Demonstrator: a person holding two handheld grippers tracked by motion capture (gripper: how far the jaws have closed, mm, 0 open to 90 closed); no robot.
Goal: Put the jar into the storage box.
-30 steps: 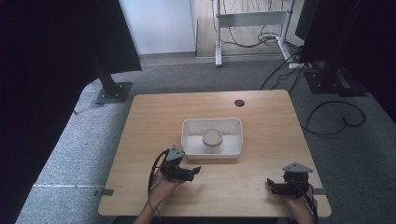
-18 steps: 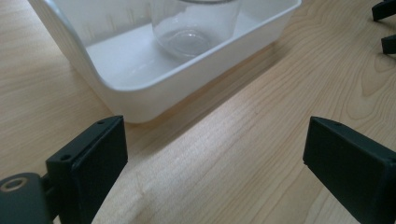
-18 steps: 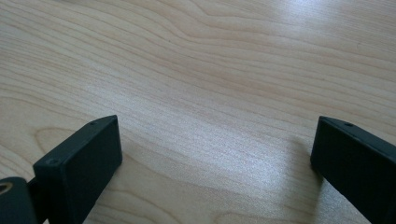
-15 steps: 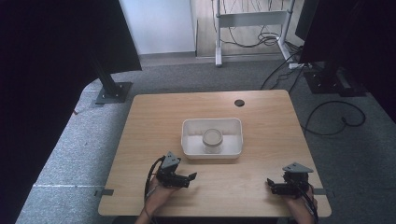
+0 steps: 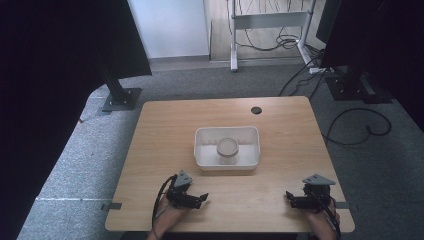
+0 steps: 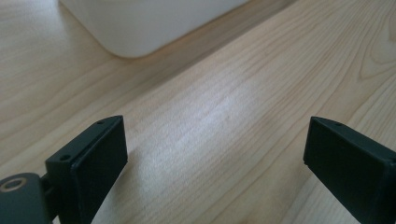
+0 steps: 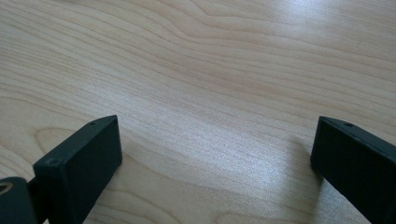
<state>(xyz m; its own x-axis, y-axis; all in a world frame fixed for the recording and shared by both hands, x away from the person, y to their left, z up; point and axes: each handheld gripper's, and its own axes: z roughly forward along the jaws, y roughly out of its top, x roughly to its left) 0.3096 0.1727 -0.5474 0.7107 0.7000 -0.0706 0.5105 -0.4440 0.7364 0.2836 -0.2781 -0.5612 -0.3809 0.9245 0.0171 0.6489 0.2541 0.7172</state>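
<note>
A white rectangular tray sits at the middle of the wooden table, with a round pale-lidded jar inside it. My left gripper rests near the front edge, just in front of the tray's left corner and pointing right. In the left gripper view it is open over bare wood, and the tray's corner lies ahead. My right gripper sits at the front right and points left. It is open too, with nothing between its jaws.
A dark cable hole marks the table's far side. Black stands and cables lie on the grey carpet around the table. Hands hold both grippers at the near edge.
My left gripper has drawn back from the tray toward the table's near edge. The right gripper has stayed where it was.
</note>
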